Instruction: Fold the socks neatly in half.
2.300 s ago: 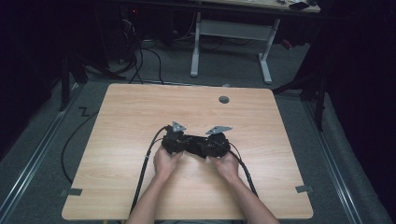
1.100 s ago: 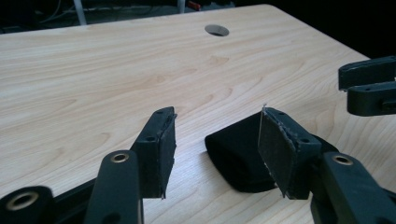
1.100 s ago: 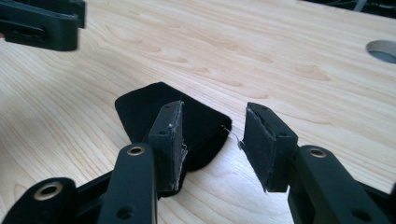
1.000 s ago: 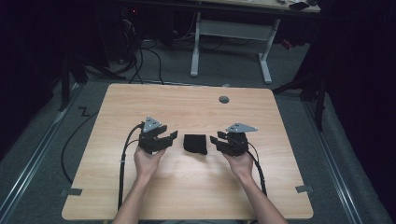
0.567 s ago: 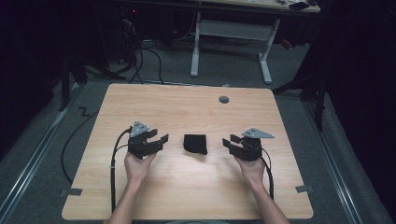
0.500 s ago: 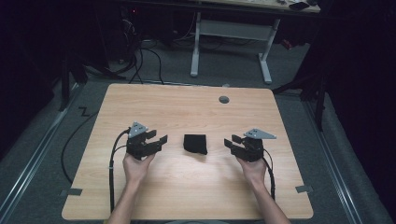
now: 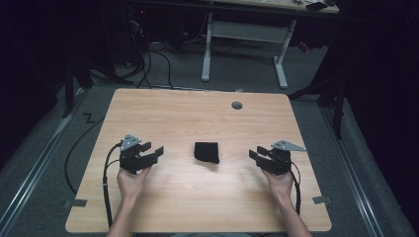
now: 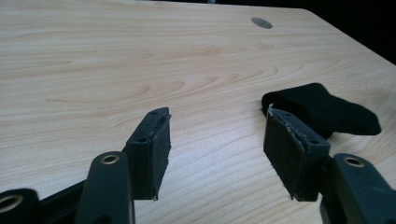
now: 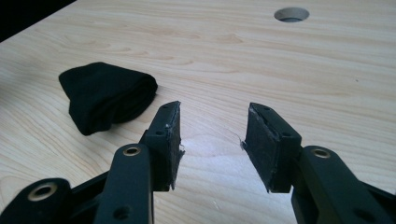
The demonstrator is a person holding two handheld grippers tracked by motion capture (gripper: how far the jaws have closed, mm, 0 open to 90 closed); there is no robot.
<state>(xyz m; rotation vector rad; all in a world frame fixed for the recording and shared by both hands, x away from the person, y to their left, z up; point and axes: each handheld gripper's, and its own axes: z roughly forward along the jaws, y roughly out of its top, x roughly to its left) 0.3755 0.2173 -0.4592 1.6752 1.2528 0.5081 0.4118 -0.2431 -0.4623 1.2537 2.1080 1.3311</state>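
A small folded black cloth (image 7: 206, 152) lies by itself at the middle of the wooden table (image 7: 197, 113). My left gripper (image 7: 152, 150) rests left of it, well apart, pointing toward it. Its jaws have just been opening and stand open with nothing between them. In the left gripper view the cloth (image 8: 322, 109) lies beyond the right jaw of that gripper (image 8: 217, 116). My right gripper (image 7: 257, 152) sits on the cloth's other side, open and holding nothing. Seen from the right gripper view, the cloth (image 9: 107, 95) is off to the left of that gripper (image 9: 214, 109).
A round cable hole (image 7: 237, 105) sits near the table's far edge. Tape tabs (image 7: 75, 203) (image 7: 321, 199) mark the front left and right edges. A white desk frame (image 7: 244, 34) and floor cables (image 7: 148, 64) lie beyond the table.
Both hands were together at the cloth, then let it go and drew apart, the left one leftward and the right one rightward. The cloth stays at the middle.
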